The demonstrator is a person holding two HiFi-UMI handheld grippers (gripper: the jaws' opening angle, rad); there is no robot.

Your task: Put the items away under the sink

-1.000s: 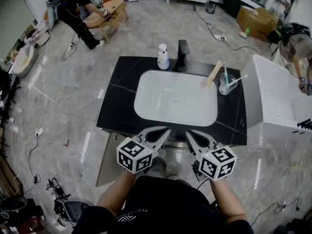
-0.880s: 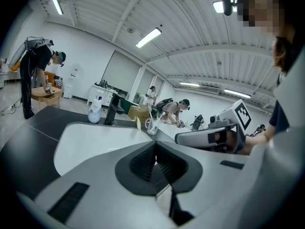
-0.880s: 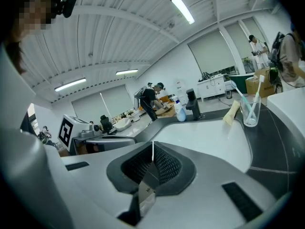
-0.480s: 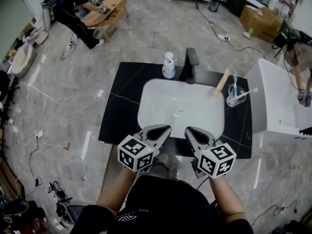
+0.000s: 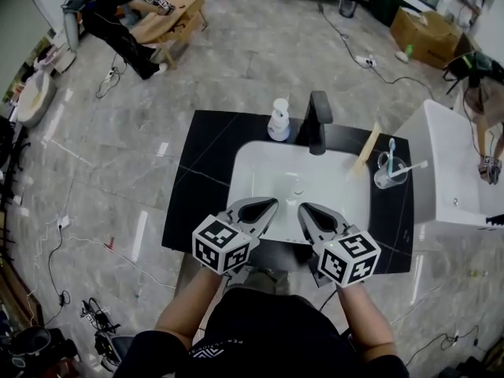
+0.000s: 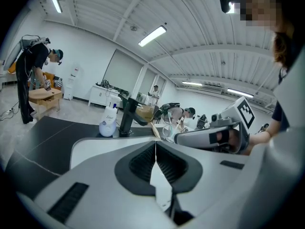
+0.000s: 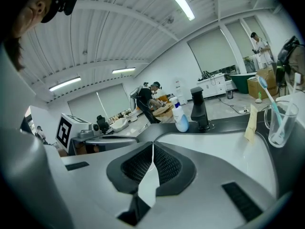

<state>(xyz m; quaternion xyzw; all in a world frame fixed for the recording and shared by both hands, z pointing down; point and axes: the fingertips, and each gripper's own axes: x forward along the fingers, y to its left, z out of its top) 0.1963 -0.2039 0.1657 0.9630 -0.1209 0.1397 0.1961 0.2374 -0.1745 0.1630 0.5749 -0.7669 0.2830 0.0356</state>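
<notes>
- The counter (image 5: 201, 179) is faced squarely; the cupboard beneath is hidden and probably needs opening first.
- The left gripper (image 5: 268, 205) and right gripper (image 5: 305, 209) are held clenched and empty, so their fingers must be released before any reach.
- The soap bottle (image 5: 278, 120) and toothbrush glass (image 5: 388, 172) are left standing behind the basin and are best gripped upright.

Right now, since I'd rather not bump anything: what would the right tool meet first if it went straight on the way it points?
Probably the sink basin: the right tool, shut and empty, tilts down over its near rim. The soap bottle and faucet stand farther back; depth is unclear.
</notes>
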